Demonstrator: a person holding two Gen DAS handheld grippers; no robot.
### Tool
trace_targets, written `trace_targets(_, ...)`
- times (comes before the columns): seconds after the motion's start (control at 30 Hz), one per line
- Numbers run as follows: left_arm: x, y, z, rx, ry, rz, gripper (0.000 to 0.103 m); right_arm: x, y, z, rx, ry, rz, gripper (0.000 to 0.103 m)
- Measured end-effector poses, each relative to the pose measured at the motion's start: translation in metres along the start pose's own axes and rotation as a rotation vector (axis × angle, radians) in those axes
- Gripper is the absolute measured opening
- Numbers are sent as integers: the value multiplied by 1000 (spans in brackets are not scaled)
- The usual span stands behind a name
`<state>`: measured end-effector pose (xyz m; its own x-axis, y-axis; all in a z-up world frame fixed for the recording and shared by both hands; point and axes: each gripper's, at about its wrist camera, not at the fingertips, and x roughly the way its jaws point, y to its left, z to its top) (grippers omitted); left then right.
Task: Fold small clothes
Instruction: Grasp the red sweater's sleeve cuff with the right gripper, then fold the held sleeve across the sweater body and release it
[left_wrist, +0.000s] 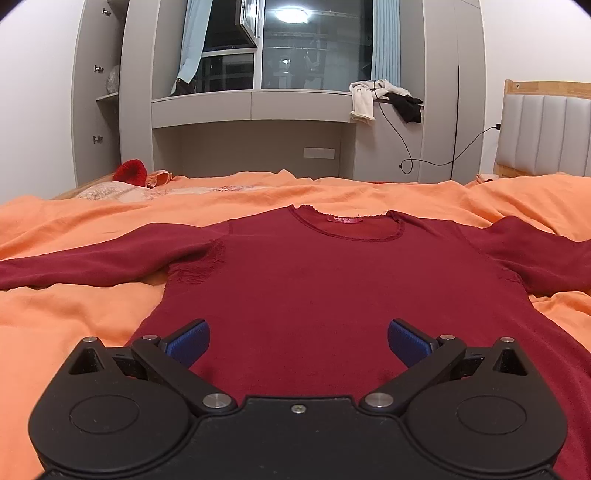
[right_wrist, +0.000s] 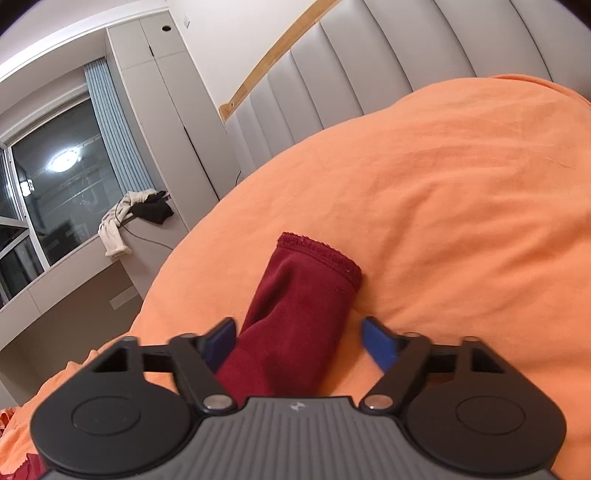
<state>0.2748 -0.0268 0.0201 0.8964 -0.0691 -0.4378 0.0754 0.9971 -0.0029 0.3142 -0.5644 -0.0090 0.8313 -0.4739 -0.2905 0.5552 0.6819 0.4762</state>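
A dark red long-sleeved shirt (left_wrist: 303, 280) lies flat, face up, on the orange bedspread (left_wrist: 66, 314), collar away from me and both sleeves spread out sideways. My left gripper (left_wrist: 298, 341) is open and empty, hovering over the shirt's lower body. In the right wrist view the shirt's sleeve (right_wrist: 299, 306) lies on the bedspread (right_wrist: 443, 206), its lace-trimmed cuff pointing away. My right gripper (right_wrist: 298, 345) is open, its blue pads on either side of the sleeve, not closed on it.
A red item (left_wrist: 130, 171) and a pale patterned cloth (left_wrist: 110, 192) lie at the bed's far left. A grey padded headboard (right_wrist: 332, 77) stands to the right. A window ledge (left_wrist: 258, 98) with draped clothes (left_wrist: 384, 98) and a hanging cable lies beyond the bed.
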Motion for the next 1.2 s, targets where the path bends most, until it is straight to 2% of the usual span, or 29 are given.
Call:
trace_targets(0.03,1,-2,0,7,5,4,102,-1,2,-2,-3,-9,-11,42)
trace_targets(0.1,2,-6,0,29,12,6,103,2,13,-2,-22,-16,-46,21)
trace_targets(0.13,2,-8,0,40,13,5,103,3,16,-3,-31,-22,-44,15)
trace_targets(0.2,0,-9,0,51,9,-2,103,-8,26,-4,-43,-37,-23,11)
trace_targets(0.33,-6,-10,3,51,-4,-7,102,-28,60,-4,-120,-78,42,10)
trace_targets(0.53,-11,-1,10,8,-16,58,102,-77,143,-15,-291,-153,249,10)
trace_targets(0.63,-14,10,14,-34,-25,82,102,-106,189,-30,-402,-192,368,10)
trace_targets(0.7,-16,18,17,-63,-31,97,102,-121,221,-48,-504,-193,413,9)
trace_targets(0.97,-25,46,28,-149,-120,169,102,-176,305,-154,-864,-38,646,8)
trace_targets(1.13,-27,58,30,-191,-123,178,102,-207,328,-205,-1019,75,762,8)
trace_targets(1.2,-27,62,31,-214,-116,171,102,-228,330,-223,-1071,83,793,8)
